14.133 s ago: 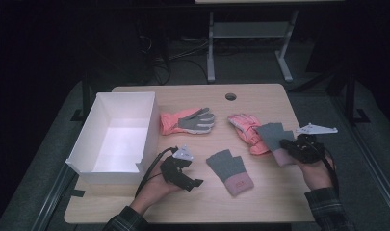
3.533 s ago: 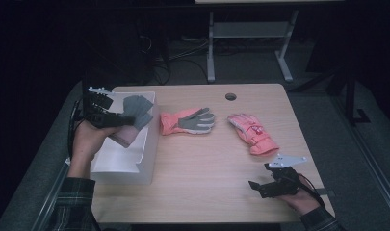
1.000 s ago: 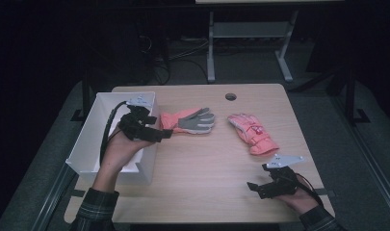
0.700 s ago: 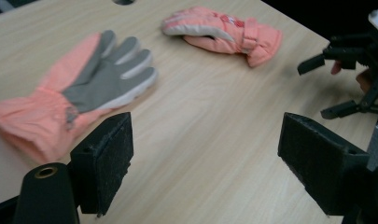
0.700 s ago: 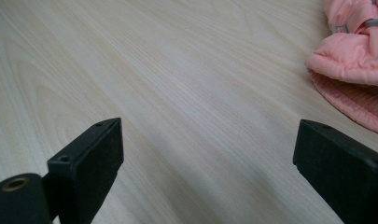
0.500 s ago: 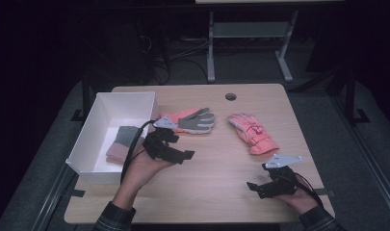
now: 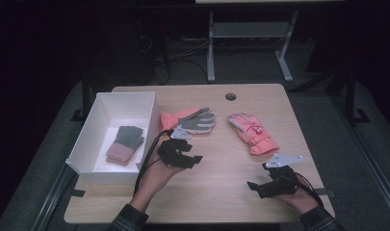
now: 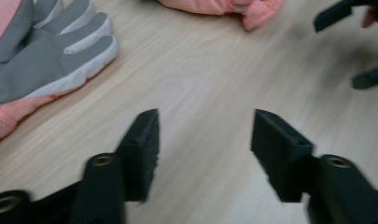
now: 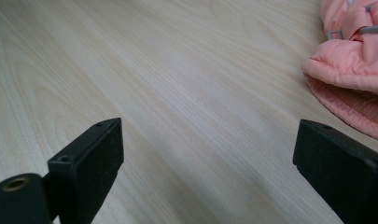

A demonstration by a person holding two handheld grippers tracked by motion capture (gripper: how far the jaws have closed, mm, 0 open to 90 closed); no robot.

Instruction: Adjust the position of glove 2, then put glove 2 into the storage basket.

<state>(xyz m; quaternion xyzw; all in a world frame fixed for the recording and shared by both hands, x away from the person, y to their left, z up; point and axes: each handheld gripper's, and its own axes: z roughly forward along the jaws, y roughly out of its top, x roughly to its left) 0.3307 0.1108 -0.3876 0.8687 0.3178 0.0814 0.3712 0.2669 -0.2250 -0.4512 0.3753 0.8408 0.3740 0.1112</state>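
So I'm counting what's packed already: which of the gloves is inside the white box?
The grey knit glove with the pink cuff, lying flat in the white box. The two padded pink gloves, one palm-up and one farther right, lie on the table.

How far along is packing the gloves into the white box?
One grey knit glove already lies in the white box. The left gripper, its jaws just closing on nothing, sits beside the pink-and-grey glove. That glove and the pink glove remain on the table; the right gripper waits open.
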